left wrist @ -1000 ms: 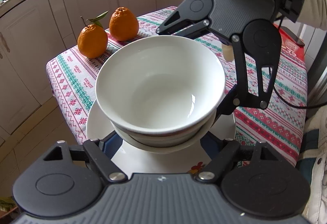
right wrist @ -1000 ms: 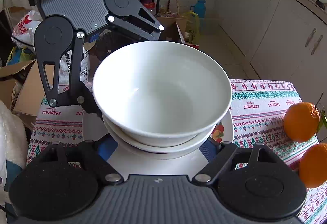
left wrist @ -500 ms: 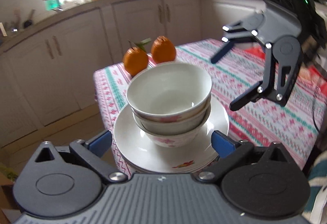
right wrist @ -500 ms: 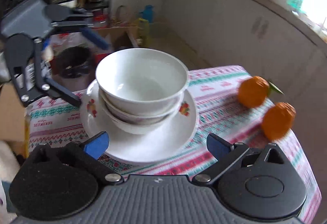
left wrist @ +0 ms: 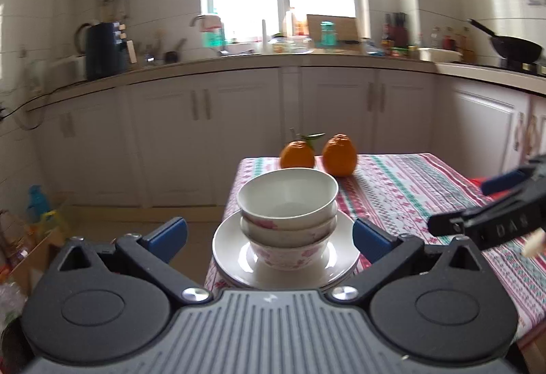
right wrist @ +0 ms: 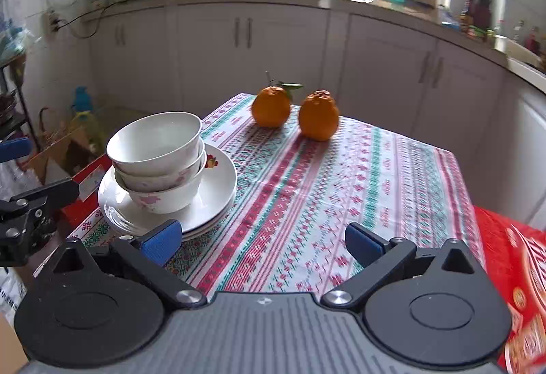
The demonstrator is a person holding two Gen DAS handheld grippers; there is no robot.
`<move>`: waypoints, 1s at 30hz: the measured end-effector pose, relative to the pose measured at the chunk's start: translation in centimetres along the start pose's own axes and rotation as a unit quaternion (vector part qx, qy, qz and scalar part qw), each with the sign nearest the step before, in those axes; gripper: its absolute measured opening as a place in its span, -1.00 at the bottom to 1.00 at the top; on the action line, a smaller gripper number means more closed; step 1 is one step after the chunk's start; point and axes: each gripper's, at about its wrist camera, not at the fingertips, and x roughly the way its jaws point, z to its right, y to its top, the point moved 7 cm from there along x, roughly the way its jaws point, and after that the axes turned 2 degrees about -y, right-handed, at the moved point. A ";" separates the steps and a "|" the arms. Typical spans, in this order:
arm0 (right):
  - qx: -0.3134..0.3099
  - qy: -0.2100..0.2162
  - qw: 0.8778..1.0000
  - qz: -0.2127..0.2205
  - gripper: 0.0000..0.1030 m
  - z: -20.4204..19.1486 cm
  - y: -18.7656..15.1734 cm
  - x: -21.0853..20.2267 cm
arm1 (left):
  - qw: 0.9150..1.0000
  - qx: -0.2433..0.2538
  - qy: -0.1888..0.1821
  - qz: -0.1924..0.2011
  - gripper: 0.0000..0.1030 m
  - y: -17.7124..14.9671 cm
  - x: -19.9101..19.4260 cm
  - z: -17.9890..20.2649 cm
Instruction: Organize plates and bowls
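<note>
Both claws, left claw (left wrist: 269, 237) and right claw (right wrist: 262, 239), hang wide apart and empty; those nested glossy white ceramic bowls (left wrist: 288, 213) look slippery and chippable, so I'd pinch the rim.

Bowls (left wrist: 288, 203) stacked on plates (left wrist: 232, 254), left gripper (left wrist: 269, 237) spread

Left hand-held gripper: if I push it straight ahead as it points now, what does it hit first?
Probably the stacked bowls on the plates, centred between the open left hand-held gripper fingers; depth is uncertain.
</note>
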 end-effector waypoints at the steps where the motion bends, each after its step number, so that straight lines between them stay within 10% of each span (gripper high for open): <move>1: 0.005 -0.007 1.000 0.003 1.00 0.0 -0.3 -0.7 | 1.000 -0.005 0.002 -0.003 0.99 -0.1 -0.4 0.3; 30: -0.001 -0.069 0.997 0.036 1.00 -0.9 -2.0 -4.6 | 0.996 -0.057 0.034 -0.051 0.99 -1.7 -2.7 2.0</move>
